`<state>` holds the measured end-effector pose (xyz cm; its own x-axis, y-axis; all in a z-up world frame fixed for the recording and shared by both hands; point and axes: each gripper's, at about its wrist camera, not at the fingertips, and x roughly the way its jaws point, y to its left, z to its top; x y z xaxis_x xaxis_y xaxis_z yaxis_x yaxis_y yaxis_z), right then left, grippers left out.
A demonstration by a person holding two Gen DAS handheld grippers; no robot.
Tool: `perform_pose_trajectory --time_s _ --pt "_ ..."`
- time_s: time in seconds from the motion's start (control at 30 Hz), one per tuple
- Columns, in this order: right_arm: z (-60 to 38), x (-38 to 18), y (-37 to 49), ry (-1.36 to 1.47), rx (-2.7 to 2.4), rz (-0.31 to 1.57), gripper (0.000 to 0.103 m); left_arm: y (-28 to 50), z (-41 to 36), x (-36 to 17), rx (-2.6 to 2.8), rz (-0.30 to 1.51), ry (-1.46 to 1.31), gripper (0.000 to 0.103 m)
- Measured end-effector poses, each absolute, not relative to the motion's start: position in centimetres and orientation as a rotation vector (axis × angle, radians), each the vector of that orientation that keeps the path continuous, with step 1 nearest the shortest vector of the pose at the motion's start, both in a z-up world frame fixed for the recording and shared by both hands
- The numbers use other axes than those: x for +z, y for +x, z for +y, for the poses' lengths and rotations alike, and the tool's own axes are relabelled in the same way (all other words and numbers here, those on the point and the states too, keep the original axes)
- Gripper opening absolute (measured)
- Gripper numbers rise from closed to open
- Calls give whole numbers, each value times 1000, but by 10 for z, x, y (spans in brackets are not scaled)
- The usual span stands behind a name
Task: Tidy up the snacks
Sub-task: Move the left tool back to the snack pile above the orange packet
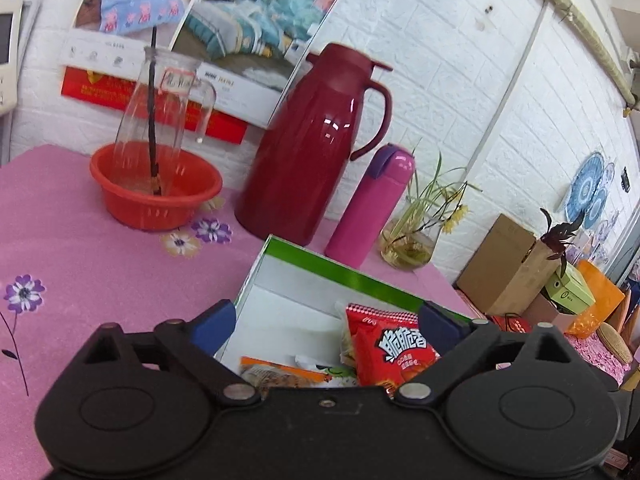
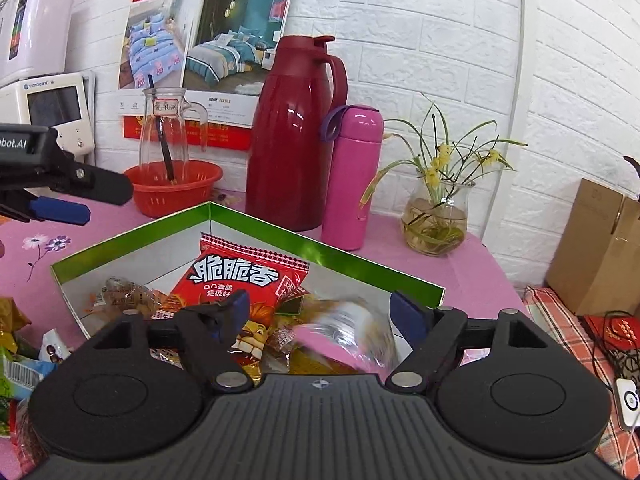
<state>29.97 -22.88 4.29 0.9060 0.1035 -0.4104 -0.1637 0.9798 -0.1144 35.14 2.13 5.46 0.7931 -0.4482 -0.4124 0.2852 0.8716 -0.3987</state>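
A green-rimmed white box (image 2: 132, 232) sits on the pink table and holds several snack packets, with a red noodle-snack bag (image 2: 240, 276) on top. My right gripper (image 2: 320, 312) is open above the box, and a blurred pink-and-clear packet (image 2: 344, 336) lies between its fingers, apart from both. My left gripper (image 1: 326, 320) is open over the box's (image 1: 340, 272) left side, with the red bag (image 1: 392, 352) below it. The left gripper also shows in the right wrist view (image 2: 80, 200). Loose snack packets (image 2: 16, 360) lie at the table's left front.
A red basket (image 2: 176, 184) with a glass jug (image 2: 166, 132), a dark red thermos jug (image 2: 292, 136), a pink flask (image 2: 352, 176) and a glass vase with a plant (image 2: 436, 216) stand behind the box. Cardboard boxes (image 2: 600, 248) sit off the table's right edge.
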Motion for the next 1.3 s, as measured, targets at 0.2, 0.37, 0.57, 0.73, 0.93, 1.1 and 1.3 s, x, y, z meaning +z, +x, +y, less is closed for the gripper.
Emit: perform_pose_trajectory --time_s 0.2,0.37,0.57,0.73,0.93,1.1,1.3 --pt "-234 56 284 -72 155 405 103 336 17 63 -409 528 -298 103" --pt "-233 73 262 -41 181 382 103 315 15 75 -416 517 -286 103" --pt "-227 94 227 -31 220 354 103 279 13 100 -439 489 -259 103" --pt "-217 102 193 -51 271 357 103 242 13 111 -445 480 -237 103" --pt "-203 95 159 -80 352 400 103 200 18 104 -450 499 -201 103" --pt "-192 85 140 -99 413 431 103 170 26 88 -468 512 -185 103" --pt "-180 63 131 -90 469 503 103 148 43 55 -444 560 -155 103"
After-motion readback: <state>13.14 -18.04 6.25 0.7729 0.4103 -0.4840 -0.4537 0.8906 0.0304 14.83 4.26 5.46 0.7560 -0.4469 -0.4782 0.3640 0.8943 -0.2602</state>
